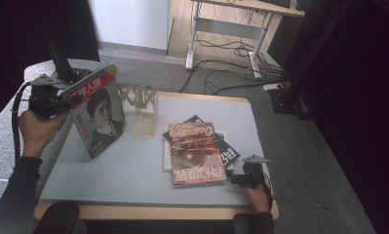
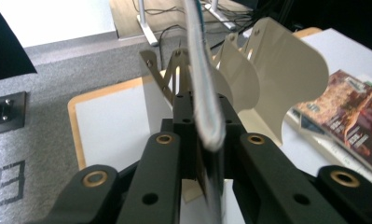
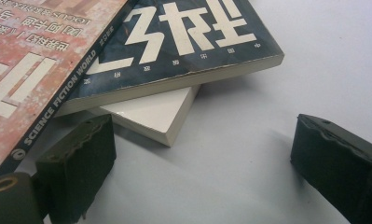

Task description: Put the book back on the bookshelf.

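A magazine (image 1: 97, 114) with a portrait on its red-topped cover stands tilted over the table's left side, and my left gripper (image 1: 69, 102) is shut on its left edge. In the left gripper view that edge (image 2: 204, 93) runs up between the closed jaws of the left gripper (image 2: 204, 154). A cream slotted book rack (image 1: 142, 105) (image 2: 277, 79) stands just right of it. A stack of magazines (image 1: 197, 151) lies flat at centre right. My right gripper (image 1: 238, 179) (image 3: 202, 154) rests open on the table beside the stack's near right corner, nothing between its fingers.
The stack has a red cover (image 3: 34, 56) on top, a dark one (image 3: 174, 42) under it and a white book (image 3: 151, 114) at the bottom. The grey table top (image 1: 133, 180) has a wooden rim. A desk frame and cables (image 1: 231, 53) are on the floor behind.
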Demonstrator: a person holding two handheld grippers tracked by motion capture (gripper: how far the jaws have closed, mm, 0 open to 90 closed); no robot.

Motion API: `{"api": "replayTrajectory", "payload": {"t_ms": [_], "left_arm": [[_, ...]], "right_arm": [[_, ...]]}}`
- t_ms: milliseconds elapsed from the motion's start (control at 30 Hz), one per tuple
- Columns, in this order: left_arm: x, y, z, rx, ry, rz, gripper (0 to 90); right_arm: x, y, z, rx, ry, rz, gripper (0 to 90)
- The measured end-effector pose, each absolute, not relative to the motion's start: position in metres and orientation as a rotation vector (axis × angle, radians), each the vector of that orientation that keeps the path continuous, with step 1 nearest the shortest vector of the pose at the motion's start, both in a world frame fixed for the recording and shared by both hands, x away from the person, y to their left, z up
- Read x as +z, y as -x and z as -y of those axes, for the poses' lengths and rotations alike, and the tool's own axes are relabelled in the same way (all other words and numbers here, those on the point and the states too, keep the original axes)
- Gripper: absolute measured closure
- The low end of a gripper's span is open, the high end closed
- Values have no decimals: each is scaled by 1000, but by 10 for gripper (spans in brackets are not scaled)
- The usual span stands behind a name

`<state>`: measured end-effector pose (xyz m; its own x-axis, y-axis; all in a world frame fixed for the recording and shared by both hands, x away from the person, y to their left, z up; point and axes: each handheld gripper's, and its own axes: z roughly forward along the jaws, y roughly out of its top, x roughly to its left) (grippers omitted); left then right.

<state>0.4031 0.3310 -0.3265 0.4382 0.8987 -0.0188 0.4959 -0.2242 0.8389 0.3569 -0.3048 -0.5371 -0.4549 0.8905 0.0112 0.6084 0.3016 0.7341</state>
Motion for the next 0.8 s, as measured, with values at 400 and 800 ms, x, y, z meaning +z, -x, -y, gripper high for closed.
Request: {"api": "replayTrajectory", "payload": {"t_ms": [400, 800], "left_arm": [[-327, -407, -327, 607, -1873, -1171, 767], [-315, -416, -317, 593, -1828, -1205, 870]], "right_arm": [[-537, -357, 305, 959, -1338, -2175, 60], [-537, -357, 305, 959, -1338, -2175, 60]]}}
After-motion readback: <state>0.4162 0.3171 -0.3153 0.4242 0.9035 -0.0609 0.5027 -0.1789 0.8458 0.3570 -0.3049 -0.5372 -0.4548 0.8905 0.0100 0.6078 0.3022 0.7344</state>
